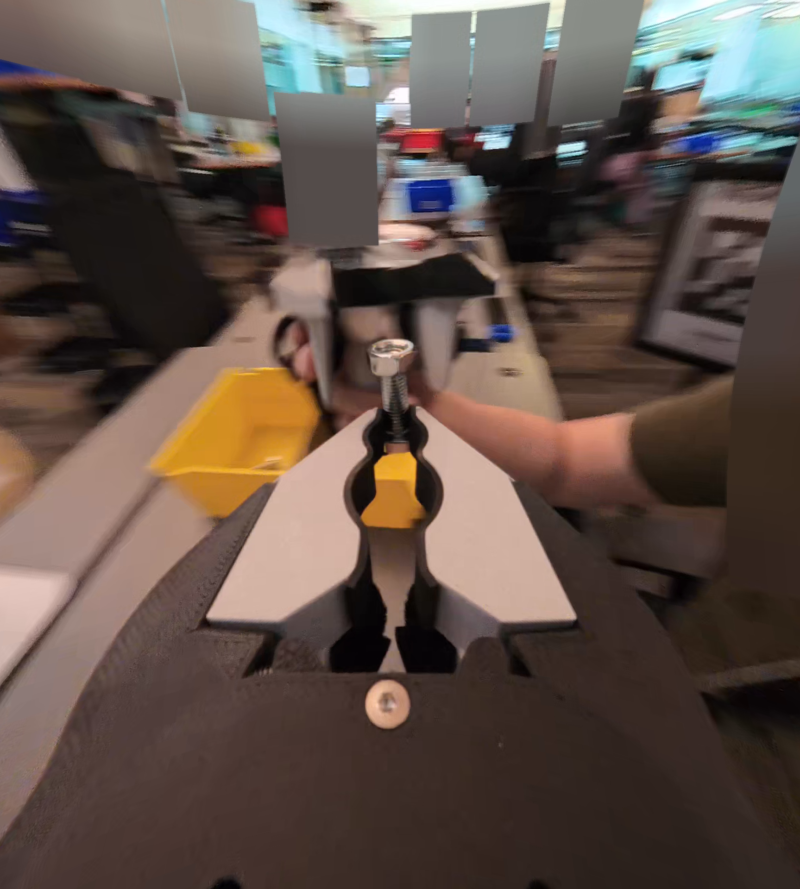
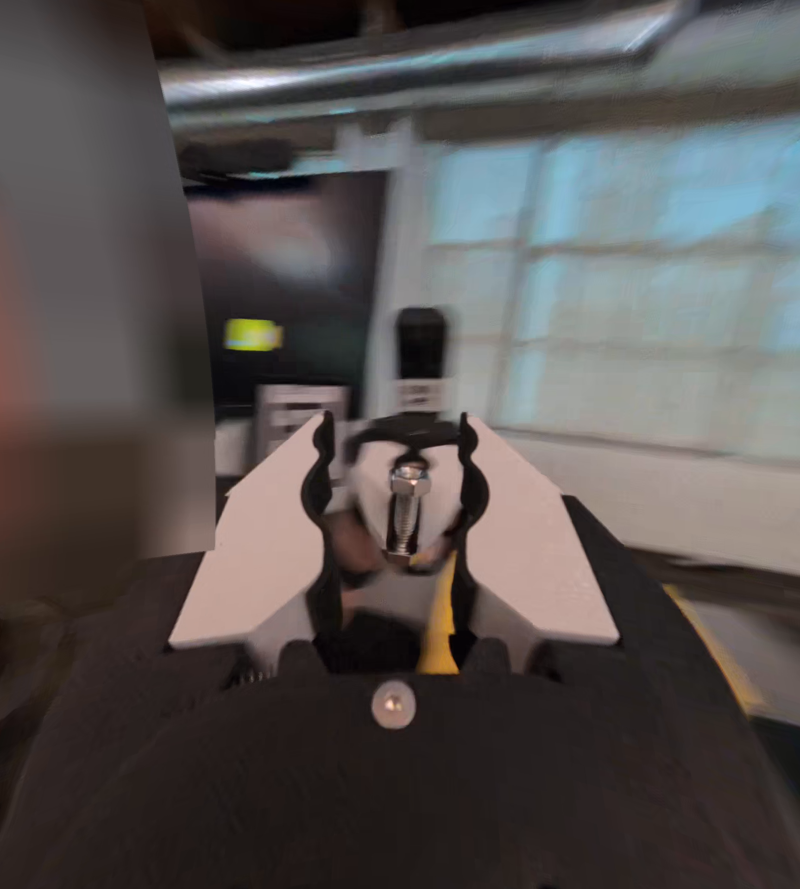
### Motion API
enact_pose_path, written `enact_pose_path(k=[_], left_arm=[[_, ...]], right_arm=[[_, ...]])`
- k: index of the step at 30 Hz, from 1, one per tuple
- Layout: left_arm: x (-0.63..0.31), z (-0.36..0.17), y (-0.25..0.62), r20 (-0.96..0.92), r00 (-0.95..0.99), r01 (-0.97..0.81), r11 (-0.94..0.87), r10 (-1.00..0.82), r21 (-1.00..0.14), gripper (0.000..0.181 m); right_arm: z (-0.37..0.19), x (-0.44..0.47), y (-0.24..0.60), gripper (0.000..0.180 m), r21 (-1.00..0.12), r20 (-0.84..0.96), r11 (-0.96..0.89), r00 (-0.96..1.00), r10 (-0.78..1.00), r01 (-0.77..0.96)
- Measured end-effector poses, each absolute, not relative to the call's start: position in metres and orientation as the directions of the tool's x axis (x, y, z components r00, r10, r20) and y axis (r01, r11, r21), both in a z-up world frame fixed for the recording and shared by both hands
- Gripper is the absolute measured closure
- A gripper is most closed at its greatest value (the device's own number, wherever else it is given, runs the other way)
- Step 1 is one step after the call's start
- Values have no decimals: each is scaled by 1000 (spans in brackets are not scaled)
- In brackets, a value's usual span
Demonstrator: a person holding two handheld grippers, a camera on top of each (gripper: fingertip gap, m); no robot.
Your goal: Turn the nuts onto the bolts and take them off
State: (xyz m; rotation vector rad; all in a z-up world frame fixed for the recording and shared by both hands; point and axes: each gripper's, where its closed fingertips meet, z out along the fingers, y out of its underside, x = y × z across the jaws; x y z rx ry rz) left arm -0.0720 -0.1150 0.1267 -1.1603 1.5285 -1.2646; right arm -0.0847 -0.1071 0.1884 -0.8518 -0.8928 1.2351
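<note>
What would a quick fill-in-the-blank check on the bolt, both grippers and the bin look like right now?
1. The left gripper is shut on the threaded shank of the ____.
2. The bolt stands with its hex head pointing ____.
3. The right gripper has its jaws ____, clamping nothing.
4. The open bin beyond the left gripper is coloured ____.

Missing words: bolt; up; open; yellow

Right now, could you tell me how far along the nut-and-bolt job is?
In hand: the left gripper is shut on the bolt's threaded shank, hex head pointing away. The right gripper is open, the bolt between its fingers. No nut shows on the visible thread; blur hides the far end. The yellow bin sits beyond.
</note>
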Motion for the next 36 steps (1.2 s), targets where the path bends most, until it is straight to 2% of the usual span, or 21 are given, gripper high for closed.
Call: enact_pose_path(k=[1, 2, 4, 8, 17, 25, 30, 34, 36], left_arm=[[-73, 131, -94, -98, -95, -139, 111, -991, -984, 173], [-77, 137, -74, -160, 53, -126, 152, -986, -980, 173], [-89, 151, -46, -255, 294, -105, 234, -921, -967, 173], [-100, 165, -34, -357, 483, -106, 351, -799, -930, 174], [-85, 161, -45, -430, 489, -147, 414, -759, -898, 173], [-77, 158, -58, -474, 455, -166, 451, -754, -877, 173], [-76, 160, -73, -462, 371, -135, 445, -806, -885, 173], [-77, 154, -106, -360, 89, -74, 355, -929, -932, 173], [-77, 150, -131, -256, -104, -54, 263, -961, -963, 173]], right_arm=[[197, -74, -96, 129, -859, 187, 322, 341, 921, -397], [203, -65, -94, 135, -807, 259, 475, 511, 819, -352], [206, -67, -96, 139, -761, 349, 609, 650, 675, -223], [200, -81, -78, 135, -813, 290, 569, 764, 577, -121], [190, -88, -66, 142, -839, 292, 543, 805, 516, -44], [189, -89, -68, 162, -844, 311, 535, 779, 544, -36], [191, -91, -81, 162, -867, 321, 491, 655, 685, -89], [185, -95, -114, 162, -922, 246, 312, 274, 930, -229], [183, -91, -135, 163, -931, 194, 198, 42, 980, -306]])
